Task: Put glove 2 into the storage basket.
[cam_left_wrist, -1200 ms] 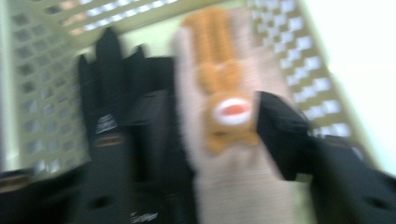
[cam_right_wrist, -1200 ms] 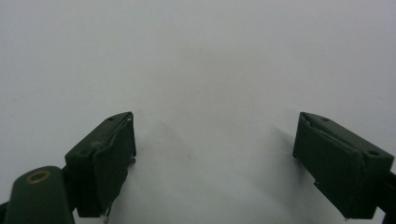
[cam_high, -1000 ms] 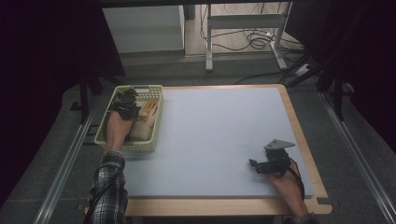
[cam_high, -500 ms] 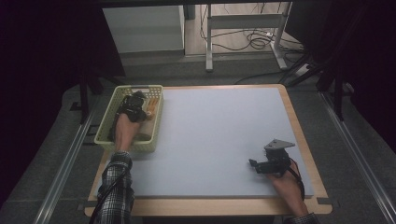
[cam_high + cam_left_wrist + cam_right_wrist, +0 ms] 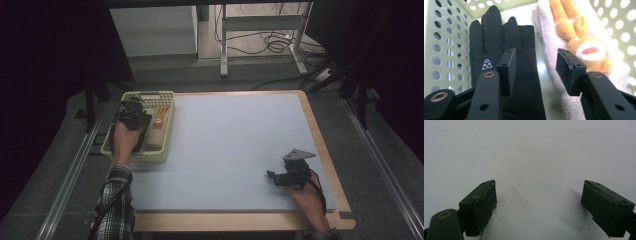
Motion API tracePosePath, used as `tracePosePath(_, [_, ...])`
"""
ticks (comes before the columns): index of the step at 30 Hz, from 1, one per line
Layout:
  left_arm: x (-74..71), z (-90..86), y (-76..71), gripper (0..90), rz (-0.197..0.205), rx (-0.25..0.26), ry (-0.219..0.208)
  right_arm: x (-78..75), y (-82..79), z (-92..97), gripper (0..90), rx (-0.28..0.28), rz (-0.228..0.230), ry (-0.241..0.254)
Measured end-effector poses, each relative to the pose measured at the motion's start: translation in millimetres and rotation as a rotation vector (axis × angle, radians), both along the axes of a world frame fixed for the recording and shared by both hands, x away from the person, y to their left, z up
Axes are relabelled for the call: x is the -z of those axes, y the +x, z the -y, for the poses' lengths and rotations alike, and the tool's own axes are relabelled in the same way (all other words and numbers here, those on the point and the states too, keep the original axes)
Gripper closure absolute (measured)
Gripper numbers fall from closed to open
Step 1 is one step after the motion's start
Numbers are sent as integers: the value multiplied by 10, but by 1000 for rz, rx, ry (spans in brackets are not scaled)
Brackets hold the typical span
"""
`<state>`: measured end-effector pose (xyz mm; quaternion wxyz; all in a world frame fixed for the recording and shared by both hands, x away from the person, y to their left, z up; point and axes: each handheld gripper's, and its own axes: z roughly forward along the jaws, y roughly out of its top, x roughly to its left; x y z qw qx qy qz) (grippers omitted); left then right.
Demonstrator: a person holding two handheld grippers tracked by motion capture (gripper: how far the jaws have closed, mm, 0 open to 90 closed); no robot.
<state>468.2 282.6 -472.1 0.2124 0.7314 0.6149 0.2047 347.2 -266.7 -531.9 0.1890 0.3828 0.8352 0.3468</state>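
left gripper (image 5: 534,72) just opened over black glove (image 5: 506,62) in basket (image 5: 165,150), nothing gripped | right gripper (image 5: 539,205) open, idle on table (image 5: 240,145) | pickup pending

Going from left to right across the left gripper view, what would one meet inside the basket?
Perforated basket wall → black glove → pale pink cloth → orange plush toy → the basket's far perforated wall.
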Motion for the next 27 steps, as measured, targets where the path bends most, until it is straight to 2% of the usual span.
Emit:
tracePosePath(6, [-45,-78,-88,419,43,12,-68,0,0,0,129,0,0,0])
tracePosePath(17, [-117,-183,-247,289,102,25,-150,-1,0,0,129,0,-1,-2])
tracePosePath(19, [-129,-197,-280,264,110,28,-153,-1,0,0,129,0,-1,-2])
tracePosePath(21, [-143,-199,-331,227,118,46,-174,-1,0,0,129,0,-1,-2])
tracePosePath(27, [-179,-170,-485,128,149,88,-201,-2,-1,0,129,0,0,-3])
